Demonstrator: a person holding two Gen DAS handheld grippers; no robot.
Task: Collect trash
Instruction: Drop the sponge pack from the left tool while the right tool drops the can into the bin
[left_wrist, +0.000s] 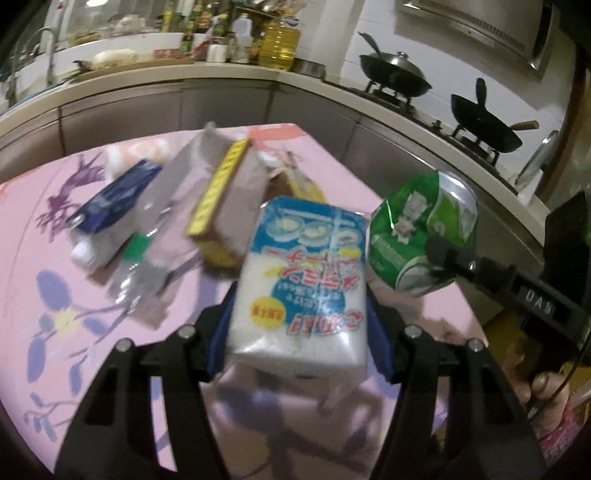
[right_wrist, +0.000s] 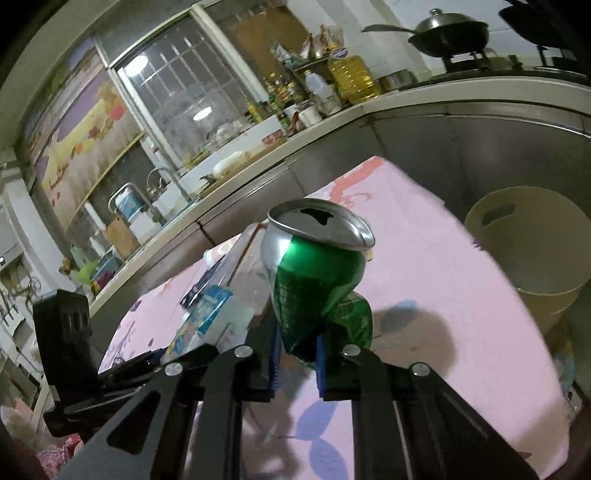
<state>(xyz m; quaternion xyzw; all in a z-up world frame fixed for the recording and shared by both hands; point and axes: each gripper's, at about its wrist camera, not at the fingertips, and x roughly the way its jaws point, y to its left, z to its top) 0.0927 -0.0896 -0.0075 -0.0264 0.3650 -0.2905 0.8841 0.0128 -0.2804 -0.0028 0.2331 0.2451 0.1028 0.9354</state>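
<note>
Left wrist view, blurred wrappers (left_wrist: 155, 221), bin (right_wrist: 532, 243) cropped

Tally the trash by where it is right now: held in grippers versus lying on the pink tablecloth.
Held in grippers: 2, sponge pack and crushed green can
Lying on the tablecloth, clearly separable: 2, blue-and-white tube box and yellow-edged box
Total: 4

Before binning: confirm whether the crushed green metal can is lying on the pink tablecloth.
No: the crushed green metal can is clamped in the right tool, off the pink tablecloth.

Dim indoor light with a greenish cast; both fisheye views bend hard and darken at the edges. The litter on the table (left_wrist: 33, 206) is motion-blurred, and soft shadows fall on its cloth. A lamp glares in the window (right_wrist: 177, 92).
</note>
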